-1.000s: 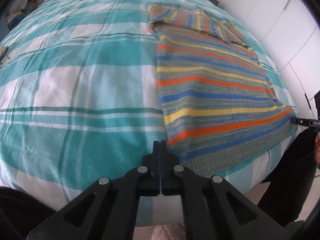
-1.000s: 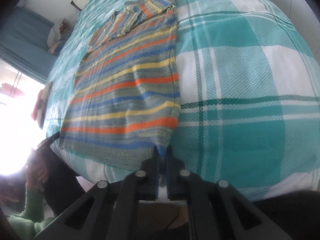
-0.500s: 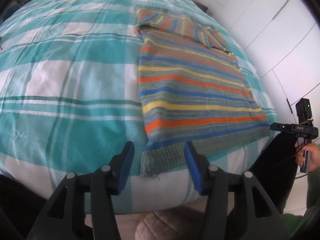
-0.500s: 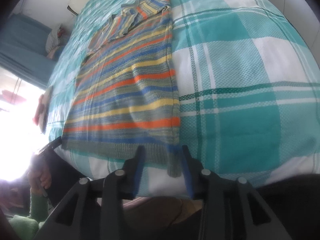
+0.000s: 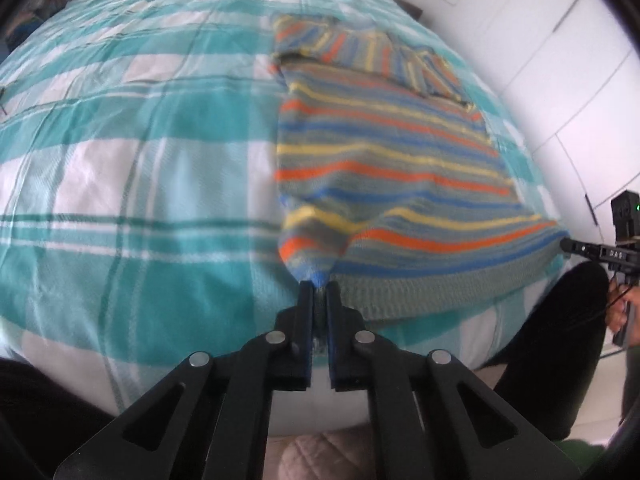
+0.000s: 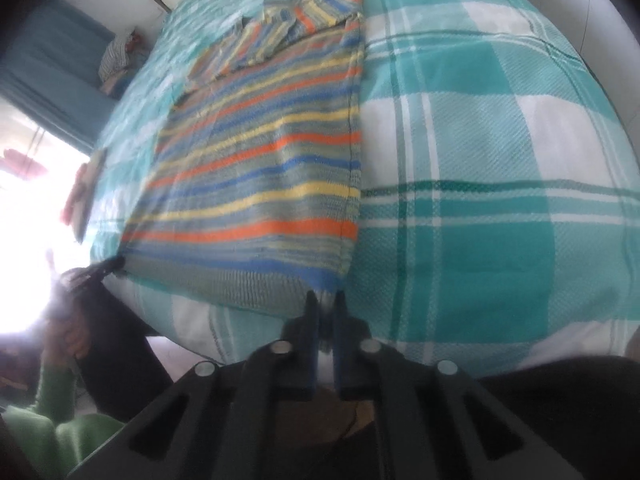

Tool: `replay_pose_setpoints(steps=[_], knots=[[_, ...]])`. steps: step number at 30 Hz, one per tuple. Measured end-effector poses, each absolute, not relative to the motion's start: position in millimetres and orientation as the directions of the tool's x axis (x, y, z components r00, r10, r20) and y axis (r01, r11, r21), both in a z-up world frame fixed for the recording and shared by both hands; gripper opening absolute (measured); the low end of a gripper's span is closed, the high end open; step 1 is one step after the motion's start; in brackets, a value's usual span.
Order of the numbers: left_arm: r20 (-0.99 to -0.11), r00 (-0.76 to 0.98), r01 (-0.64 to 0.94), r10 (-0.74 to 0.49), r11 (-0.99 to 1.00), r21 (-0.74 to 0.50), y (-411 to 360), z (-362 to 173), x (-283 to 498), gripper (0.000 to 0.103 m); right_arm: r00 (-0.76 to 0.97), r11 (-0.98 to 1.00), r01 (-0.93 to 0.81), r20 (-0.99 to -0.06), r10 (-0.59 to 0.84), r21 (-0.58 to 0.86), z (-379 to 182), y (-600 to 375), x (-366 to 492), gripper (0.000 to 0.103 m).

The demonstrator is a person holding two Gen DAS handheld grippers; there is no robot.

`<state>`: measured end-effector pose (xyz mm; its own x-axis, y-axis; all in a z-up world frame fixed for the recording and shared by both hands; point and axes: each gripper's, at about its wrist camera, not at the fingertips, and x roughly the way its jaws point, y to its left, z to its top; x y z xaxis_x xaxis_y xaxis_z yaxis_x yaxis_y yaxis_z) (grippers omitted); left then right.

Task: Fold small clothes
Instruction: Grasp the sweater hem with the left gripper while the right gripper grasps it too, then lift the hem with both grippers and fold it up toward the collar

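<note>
A striped knit sweater [image 5: 384,168] in orange, blue, yellow and grey lies flat on the bed, sleeves folded across its far end. My left gripper [image 5: 319,287] is shut on the sweater's near left hem corner, which is lifted and bunched. My right gripper [image 6: 326,295] is shut on the near right hem corner of the sweater [image 6: 264,184]. The right gripper also shows in the left wrist view [image 5: 568,245] at the hem's far corner. The left gripper shows in the right wrist view [image 6: 116,265].
The bed carries a teal and white plaid cover [image 5: 120,152]. White wardrobe doors [image 5: 560,40] stand along the right. The bed's near edge runs just under both grippers. A bright window [image 6: 24,184] and a blue curtain [image 6: 44,64] are on the left.
Half a second ago both grippers were open over the hem. Both have since closed on the hem corners, and the left corner has lifted and bunched.
</note>
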<state>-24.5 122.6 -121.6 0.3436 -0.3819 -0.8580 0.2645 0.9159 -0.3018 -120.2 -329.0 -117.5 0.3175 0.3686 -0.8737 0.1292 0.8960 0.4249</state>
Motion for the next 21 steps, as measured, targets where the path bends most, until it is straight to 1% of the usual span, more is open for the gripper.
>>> replay_pose_setpoints(steps=[4,6,8,10,14,16,18,21], knots=[[-0.767,0.441,0.226,-0.467,0.884,-0.409,131,-87,51,0.003,0.493,0.852,0.136,-0.78,0.385,0.506,-86,-356,-67,0.005],[-0.733,0.49,0.205,-0.472,0.879,-0.43,126,-77,101,0.003,0.565,0.831,0.143,-0.734,0.377,0.537,-75,-366,-23,0.005],[-0.722,0.523,0.193,-0.453,0.888,-0.417,113,-73,155,0.003,0.607,0.819,0.153,-0.707,0.364,0.553,-71,-375,26,0.005],[-0.724,0.548,0.177,-0.418,0.904,-0.388,98,-73,206,0.003,0.636,0.821,0.163,-0.694,0.338,0.548,-73,-381,75,0.005],[-0.755,0.555,0.133,-0.349,0.933,-0.334,73,-85,294,0.003,0.636,0.826,0.206,-0.714,0.294,0.524,-93,-393,167,0.005],[-0.775,0.544,0.115,-0.322,0.943,-0.312,64,-97,325,0.003,0.635,0.818,0.228,-0.717,0.286,0.528,-107,-401,200,0.005],[-0.791,0.518,0.109,-0.324,0.943,-0.314,57,-111,348,0.004,0.634,0.814,0.243,-0.722,0.279,0.528,-122,-409,226,0.005],[-0.807,0.51,0.053,-0.299,0.947,-0.318,57,-130,379,0.007,0.64,0.785,0.247,-0.704,0.308,0.568,-147,-423,251,0.006]])
